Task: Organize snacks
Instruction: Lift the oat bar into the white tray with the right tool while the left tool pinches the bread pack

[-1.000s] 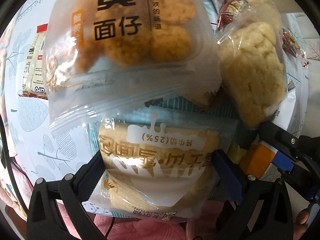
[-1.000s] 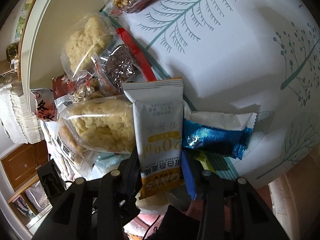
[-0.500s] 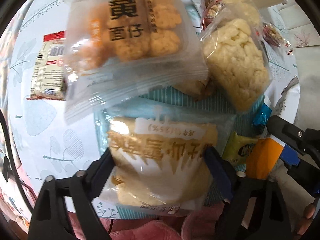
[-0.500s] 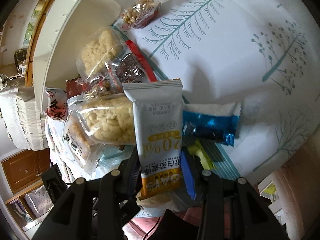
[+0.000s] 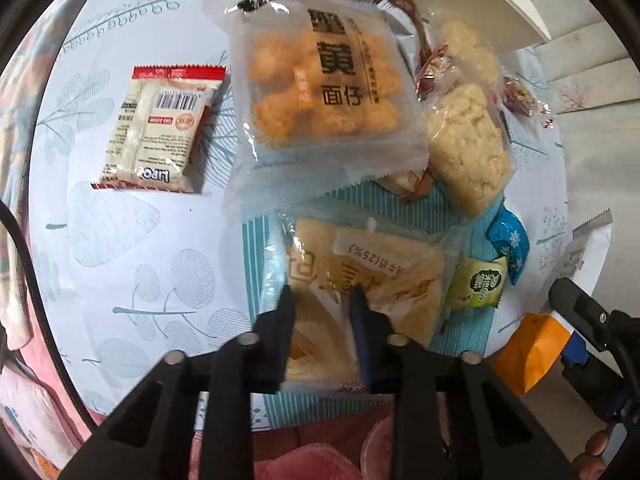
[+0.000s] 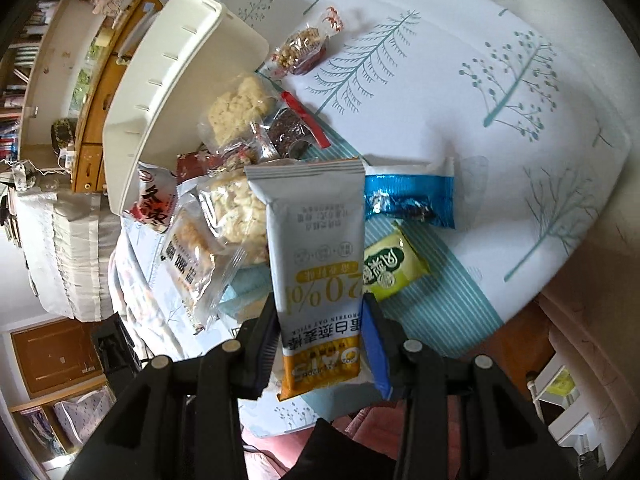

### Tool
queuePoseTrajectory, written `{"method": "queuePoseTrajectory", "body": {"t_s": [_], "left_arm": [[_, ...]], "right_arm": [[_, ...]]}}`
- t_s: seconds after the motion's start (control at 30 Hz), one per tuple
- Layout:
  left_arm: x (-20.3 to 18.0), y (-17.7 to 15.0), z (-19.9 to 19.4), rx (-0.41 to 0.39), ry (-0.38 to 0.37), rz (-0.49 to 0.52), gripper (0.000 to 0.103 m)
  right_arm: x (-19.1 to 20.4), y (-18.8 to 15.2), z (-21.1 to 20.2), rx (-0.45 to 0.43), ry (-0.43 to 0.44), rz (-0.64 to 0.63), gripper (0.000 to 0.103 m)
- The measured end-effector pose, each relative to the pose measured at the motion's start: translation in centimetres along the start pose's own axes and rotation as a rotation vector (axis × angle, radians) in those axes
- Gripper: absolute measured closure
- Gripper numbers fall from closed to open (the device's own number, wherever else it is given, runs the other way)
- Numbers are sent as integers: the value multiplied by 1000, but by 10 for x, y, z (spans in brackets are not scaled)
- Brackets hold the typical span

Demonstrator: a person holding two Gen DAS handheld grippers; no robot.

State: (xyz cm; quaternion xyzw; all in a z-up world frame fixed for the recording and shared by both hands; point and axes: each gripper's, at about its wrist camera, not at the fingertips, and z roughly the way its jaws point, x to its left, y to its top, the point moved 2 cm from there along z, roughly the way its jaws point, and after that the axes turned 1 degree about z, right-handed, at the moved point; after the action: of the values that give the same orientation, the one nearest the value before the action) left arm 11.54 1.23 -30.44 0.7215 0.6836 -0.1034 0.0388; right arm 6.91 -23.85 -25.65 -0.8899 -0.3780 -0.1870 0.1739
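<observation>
The left gripper (image 5: 322, 300), wide a second ago, is closing its jaws on the bread packet (image 5: 360, 280), while the right gripper (image 6: 320, 312) stays clenched on the oat bar (image 6: 318, 264), both lifted above the snack pile, ready for sorting into the white bin (image 6: 168, 92).
</observation>
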Motion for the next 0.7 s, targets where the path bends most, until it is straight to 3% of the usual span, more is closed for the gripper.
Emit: {"method": "queuePoseTrajectory", "body": {"t_s": [0.23,0.43,0.7], "left_arm": [[13,8,-38,-16,6,28,89],[26,17,-83,-32,-59,23,90],[25,44,-180,-138,-114,50,92]], "right_arm": [[0,-10,-21,-73,29,12,63],[6,-9,-39,-121,41,6,63],[33,-1,-52,-151,104,-30,63]]}}
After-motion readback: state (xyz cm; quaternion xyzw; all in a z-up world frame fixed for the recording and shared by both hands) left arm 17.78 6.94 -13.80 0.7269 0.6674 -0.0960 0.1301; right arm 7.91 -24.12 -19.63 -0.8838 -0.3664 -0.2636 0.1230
